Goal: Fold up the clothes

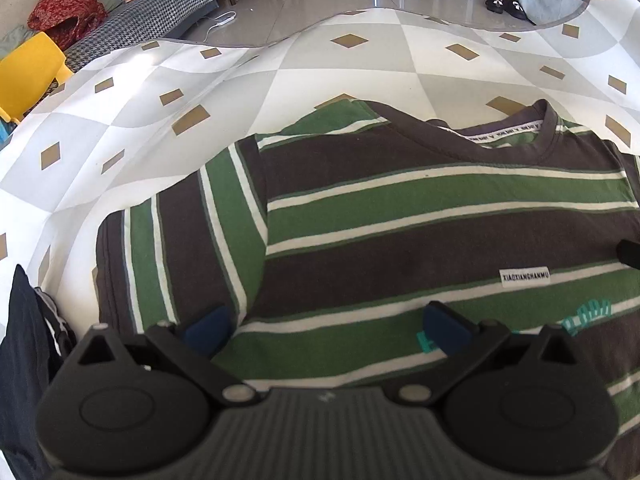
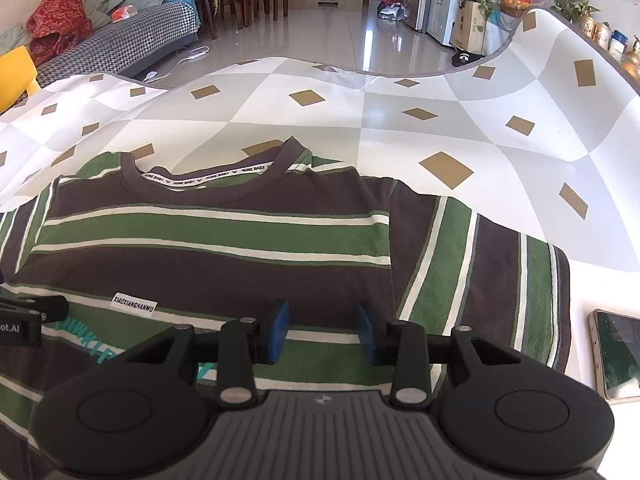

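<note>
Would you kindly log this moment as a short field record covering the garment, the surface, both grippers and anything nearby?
garment: striped T-shirt, brown, green and white, lying flat, front up, both sleeves spread out
surface: checked mat with tan diamonds
left gripper: open, over the shirt's lower left part, holding nothing
right gripper: open, over the shirt's lower right part, holding nothing
nearby: phone on the mat, right of the shirt
fold progress: none visible

"XIAOXIANGHANMU" on shirt's white patch [image 2: 134,303], "HONE BABY" along collar tape [image 2: 216,176]
</note>
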